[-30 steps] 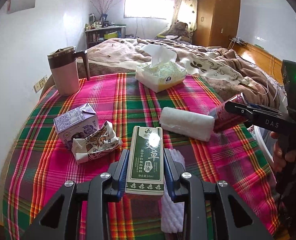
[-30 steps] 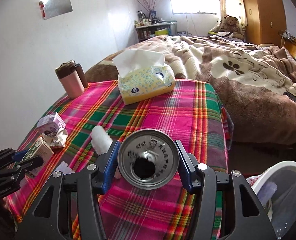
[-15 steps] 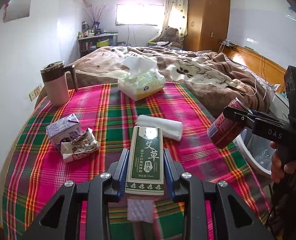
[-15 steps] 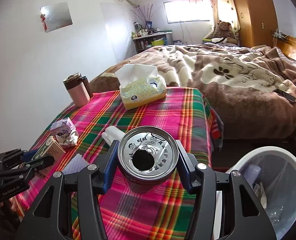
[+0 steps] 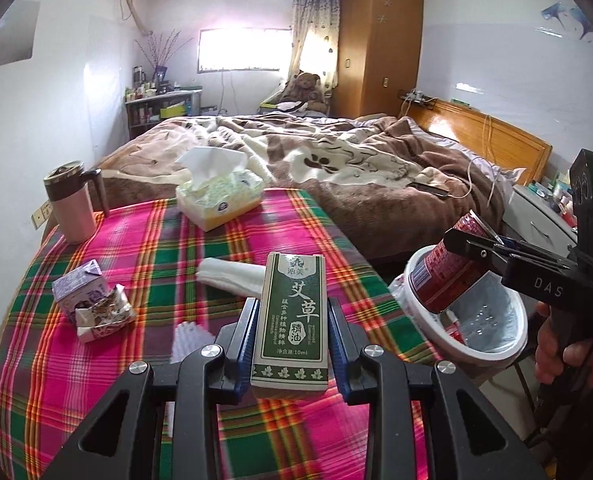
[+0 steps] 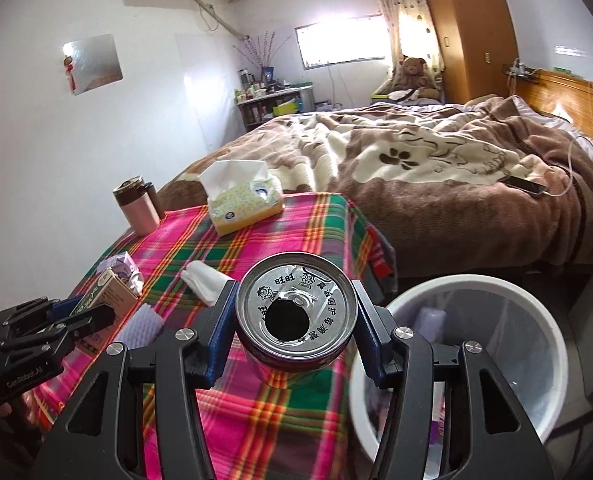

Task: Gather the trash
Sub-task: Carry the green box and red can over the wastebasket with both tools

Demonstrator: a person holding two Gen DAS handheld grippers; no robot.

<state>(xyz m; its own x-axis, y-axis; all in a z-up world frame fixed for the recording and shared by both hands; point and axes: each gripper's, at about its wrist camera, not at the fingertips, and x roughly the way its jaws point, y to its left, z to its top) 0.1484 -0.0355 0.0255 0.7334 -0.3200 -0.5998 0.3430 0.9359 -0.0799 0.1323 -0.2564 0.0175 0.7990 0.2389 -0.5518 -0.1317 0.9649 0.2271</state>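
My left tool [image 5: 292, 336] grips a green essential-oil box [image 5: 291, 316] upright above the plaid-covered bench [image 5: 144, 248]. To my right, my right tool [image 5: 472, 246] clamps a red drink can [image 5: 446, 276], tilted over the rim of the white trash bin [image 5: 476, 350]. On the bench lie a purple milk carton [image 5: 78, 294], a crumpled wrapper [image 5: 104, 314] touching it, a rolled white tissue [image 5: 232, 278], a tissue box [image 5: 220, 198] and a pink mug [image 5: 70, 208].
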